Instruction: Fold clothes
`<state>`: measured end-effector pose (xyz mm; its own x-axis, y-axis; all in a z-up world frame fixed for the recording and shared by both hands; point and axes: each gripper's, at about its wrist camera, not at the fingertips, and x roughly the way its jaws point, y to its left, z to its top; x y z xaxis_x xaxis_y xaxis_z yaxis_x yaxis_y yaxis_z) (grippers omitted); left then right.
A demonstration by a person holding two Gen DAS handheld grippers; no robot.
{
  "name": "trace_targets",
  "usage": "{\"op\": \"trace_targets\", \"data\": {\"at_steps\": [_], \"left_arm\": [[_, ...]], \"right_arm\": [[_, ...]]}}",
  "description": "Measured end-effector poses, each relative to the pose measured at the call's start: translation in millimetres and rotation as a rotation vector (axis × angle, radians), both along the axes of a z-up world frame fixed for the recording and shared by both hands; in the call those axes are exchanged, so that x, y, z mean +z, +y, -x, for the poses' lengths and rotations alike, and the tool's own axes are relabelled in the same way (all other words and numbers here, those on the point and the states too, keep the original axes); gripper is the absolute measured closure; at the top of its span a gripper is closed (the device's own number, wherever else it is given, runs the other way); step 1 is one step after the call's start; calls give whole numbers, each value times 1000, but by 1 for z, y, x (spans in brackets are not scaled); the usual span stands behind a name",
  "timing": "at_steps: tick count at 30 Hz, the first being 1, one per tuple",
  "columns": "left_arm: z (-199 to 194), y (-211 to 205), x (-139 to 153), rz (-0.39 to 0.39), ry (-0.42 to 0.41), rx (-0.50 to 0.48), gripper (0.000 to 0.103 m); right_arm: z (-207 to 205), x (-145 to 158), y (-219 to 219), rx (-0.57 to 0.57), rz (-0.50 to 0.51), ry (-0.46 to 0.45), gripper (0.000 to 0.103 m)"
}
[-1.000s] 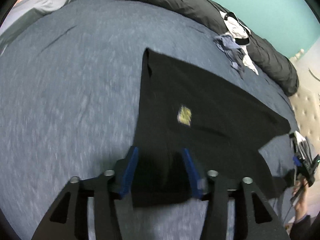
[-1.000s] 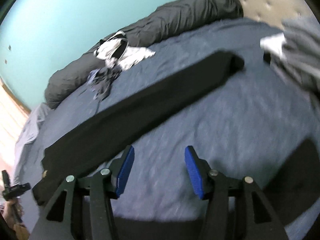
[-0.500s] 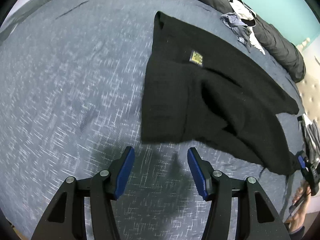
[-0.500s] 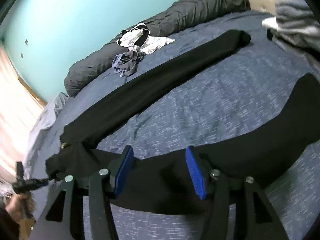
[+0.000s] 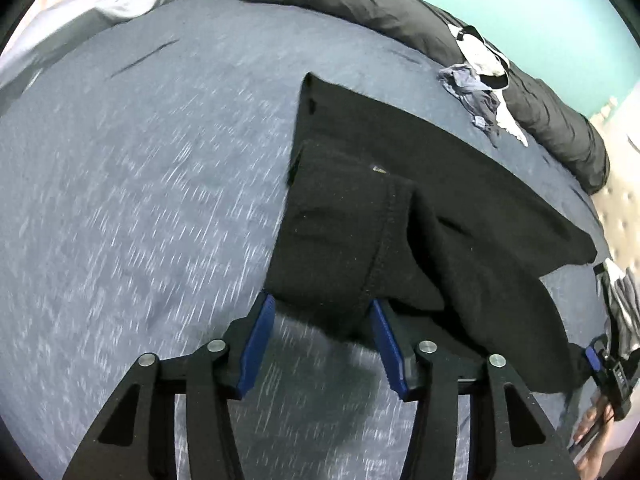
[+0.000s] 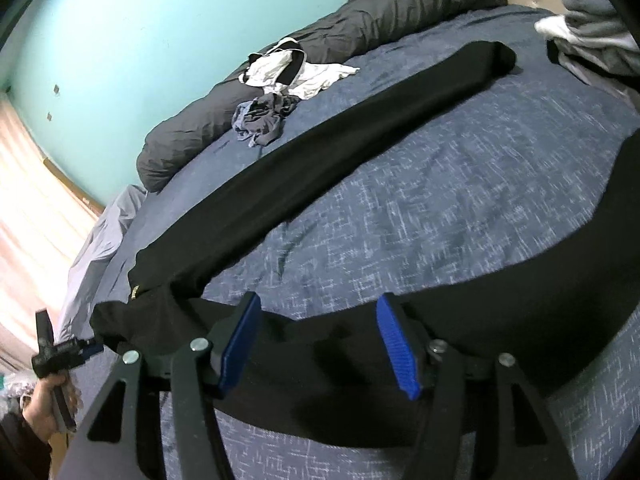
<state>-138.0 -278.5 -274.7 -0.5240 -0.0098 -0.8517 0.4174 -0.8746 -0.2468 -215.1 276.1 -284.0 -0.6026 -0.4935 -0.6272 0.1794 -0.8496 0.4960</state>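
My left claw (image 5: 320, 334) stands released, the waist end of the black trousers (image 5: 400, 208) just ahead of its tips. My right claw (image 6: 320, 344), released too, hovers over the near leg. Both legs run lengthwise toward the bed's (image 6: 440, 200) headboard edge.

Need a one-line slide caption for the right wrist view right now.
Right tool open above one leg of the black trousers spread on the blue bedspread, loose laundry by the far grey bolster.

Black trousers (image 5: 440, 200) on a blue-and-white flecked bedspread (image 5: 140, 200), teal wall (image 6: 140, 20).
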Motion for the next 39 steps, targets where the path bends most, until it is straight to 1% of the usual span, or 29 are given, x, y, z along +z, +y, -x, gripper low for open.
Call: {"op": "trace_targets", "data": {"at_steps": [3,6,9,10,13,16,20,24,26,29,31,35,37,38,39], "left_arm": [[16,-7,-2,-9,-3,25,50],[28,-18,-16,-117,-20,92,50],[34,-20,-27,-165,-29,117,49],[35,-18,-31,-170,-37,115,49],[31,-13,-37,-165,-54,100,48],[21,-11,-38,-181,-49,108,46],[3,-7,-40,-234,-51,108,45],[-5,-2,-53,-268,-55,113,44],[-4,-4,-58,-288,-34,135,44],[-2,-7,-61,-326,19,168,39],[2,-7,-60,-333,43,177,39],[12,-2,-55,-314,61,163,40],[15,1,-55,-314,64,160,56],[16,1,-54,-317,65,158,71],[17,1,-54,-319,67,156,73]], "right_arm": [[2,-3,-1,9,4,-1,41],[6,-8,-1,7,15,-19,41],[9,-12,2,0,28,-30,41],[10,-12,3,-2,31,-31,41],[11,-13,3,-2,36,-33,41],[11,-13,2,0,40,-34,41],[12,-13,1,4,45,-35,41],[12,-14,1,4,47,-34,41],[12,-14,1,4,47,-33,41],[11,-14,0,4,48,-31,41],[12,-15,1,2,51,-33,41],[15,-17,1,4,50,-38,41],[15,-17,2,5,51,-39,41],[16,-17,2,5,51,-38,41],[16,-17,2,4,52,-38,41]]}}
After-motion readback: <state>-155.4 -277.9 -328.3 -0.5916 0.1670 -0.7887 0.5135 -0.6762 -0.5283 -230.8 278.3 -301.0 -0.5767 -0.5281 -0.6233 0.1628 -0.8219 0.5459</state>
